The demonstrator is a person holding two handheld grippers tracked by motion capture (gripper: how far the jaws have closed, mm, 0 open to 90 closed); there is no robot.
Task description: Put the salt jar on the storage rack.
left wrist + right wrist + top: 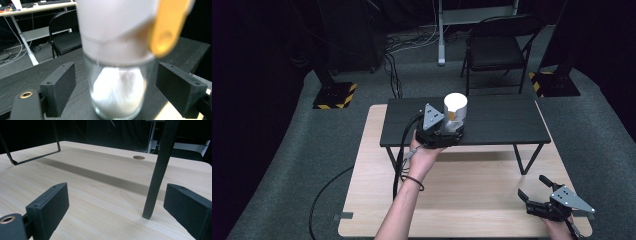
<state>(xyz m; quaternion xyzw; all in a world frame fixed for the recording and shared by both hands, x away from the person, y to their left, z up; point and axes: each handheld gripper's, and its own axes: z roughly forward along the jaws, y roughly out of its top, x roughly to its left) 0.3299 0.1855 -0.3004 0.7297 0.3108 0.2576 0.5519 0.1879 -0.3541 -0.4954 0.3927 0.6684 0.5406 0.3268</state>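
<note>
Since the clear glass jar with a white cap and white powder inside (117,75) stands upright between the two black jaws of the left hand-held gripper (125,92), the coming move turns on one relation: jar dead ahead of that gripper, centred in the gap, long axis vertical and square to the closing line; jaws spread wide, daylight on both sides of the glass, nothing gripped yet; judged, a straight close would catch the glass body below the cap.

In the high view the jar (455,112) sits on the small black raised table (507,120), near its front edge and left of centre; the left hand-held gripper (447,131) is right at it from the person's side, its grey three-cornered plate (431,116) just left of the cap; an orange-yellow tag or tab (166,27) hangs at the cap's side, blurred, can't tell what it is.

Right hand-held gripper (532,192) is well apart, low at the front right corner of the light wooden table (462,200); released, jaws wide, holding nothing; its own view looks across bare wood past a black metal leg of the raised table (160,170); so left hand is clearly the nearer one.

Risk, judged: jar is tall and top-heavy with the cap, and close to the raised table's edge; an off-centre close could tip it; keep the jaws level and low on the glass.
</note>
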